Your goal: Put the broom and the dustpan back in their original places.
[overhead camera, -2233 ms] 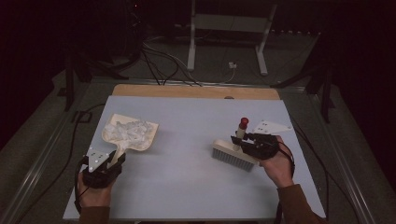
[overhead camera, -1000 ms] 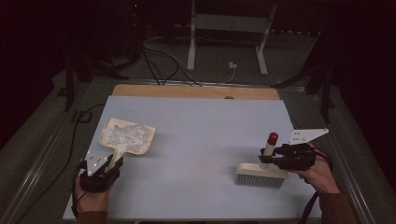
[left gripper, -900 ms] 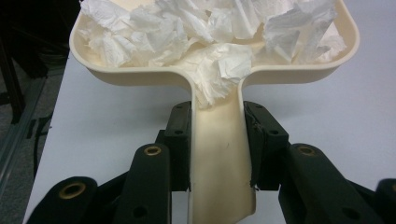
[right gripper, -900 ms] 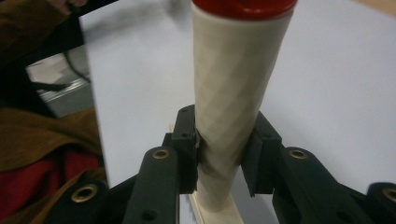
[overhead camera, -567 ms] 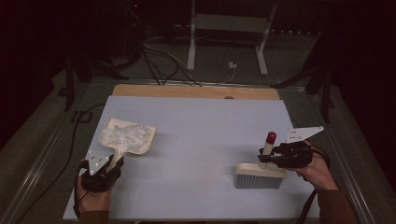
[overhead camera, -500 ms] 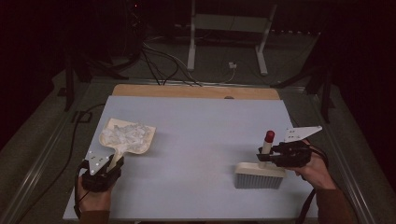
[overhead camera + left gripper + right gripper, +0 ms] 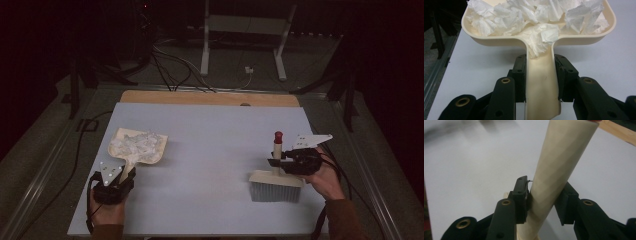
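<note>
A cream dustpan (image 7: 137,147) lies at the table's left, heaped with crumpled white paper (image 7: 541,15). My left gripper (image 7: 125,172) is shut on the pan's flat handle (image 7: 541,85), one pad on each side. At the right front a brush (image 7: 276,186) stands on its bristles, and its cream handle (image 7: 559,165) with a red tip (image 7: 278,135) points up. My right gripper (image 7: 276,162) comes in from the right. Its jaws have just been opening a little, but the handle still leans between the pads (image 7: 521,195) and touches them.
The pale blue table top (image 7: 215,135) has a wooden strip (image 7: 210,98) along its far edge. Behind it on the dark floor are the legs of a metal stand (image 7: 240,45) and loose cables (image 7: 170,65). A metal rail (image 7: 40,175) runs past the table's left side.
My right gripper carried the brush to the right and nearer the front edge, then sank a little until the bristles rested on the table. The left gripper and dustpan barely moved.
</note>
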A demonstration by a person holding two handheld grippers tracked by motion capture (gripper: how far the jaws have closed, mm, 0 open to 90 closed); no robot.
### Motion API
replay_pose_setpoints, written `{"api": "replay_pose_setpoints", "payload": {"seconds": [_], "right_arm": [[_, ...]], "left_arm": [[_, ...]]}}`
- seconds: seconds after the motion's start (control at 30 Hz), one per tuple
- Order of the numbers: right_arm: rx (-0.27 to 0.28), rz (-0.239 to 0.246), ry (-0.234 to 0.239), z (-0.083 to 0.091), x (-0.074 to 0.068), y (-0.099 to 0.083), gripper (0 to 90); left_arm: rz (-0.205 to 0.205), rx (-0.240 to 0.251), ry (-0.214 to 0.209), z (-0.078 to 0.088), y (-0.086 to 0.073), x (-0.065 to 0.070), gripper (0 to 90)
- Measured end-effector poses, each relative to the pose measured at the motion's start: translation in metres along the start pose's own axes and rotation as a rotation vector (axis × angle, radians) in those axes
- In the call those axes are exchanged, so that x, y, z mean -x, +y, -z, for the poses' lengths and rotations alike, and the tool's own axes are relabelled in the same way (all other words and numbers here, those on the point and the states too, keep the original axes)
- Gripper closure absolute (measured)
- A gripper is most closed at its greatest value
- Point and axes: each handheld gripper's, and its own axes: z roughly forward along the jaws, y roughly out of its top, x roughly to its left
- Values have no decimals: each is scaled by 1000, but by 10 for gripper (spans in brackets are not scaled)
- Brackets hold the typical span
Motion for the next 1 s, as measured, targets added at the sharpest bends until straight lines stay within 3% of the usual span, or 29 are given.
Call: {"api": "replay_pose_setpoints", "payload": {"seconds": [0.63, 1.0], "right_arm": [[-5, -62, -24, -14, 11, -2, 646], [-39, -156, -90, -33, 26, -6, 621]], "left_arm": [[3, -15, 31, -12, -3, 22, 669], [-9, -42, 39, -24, -4, 32, 669]]}}
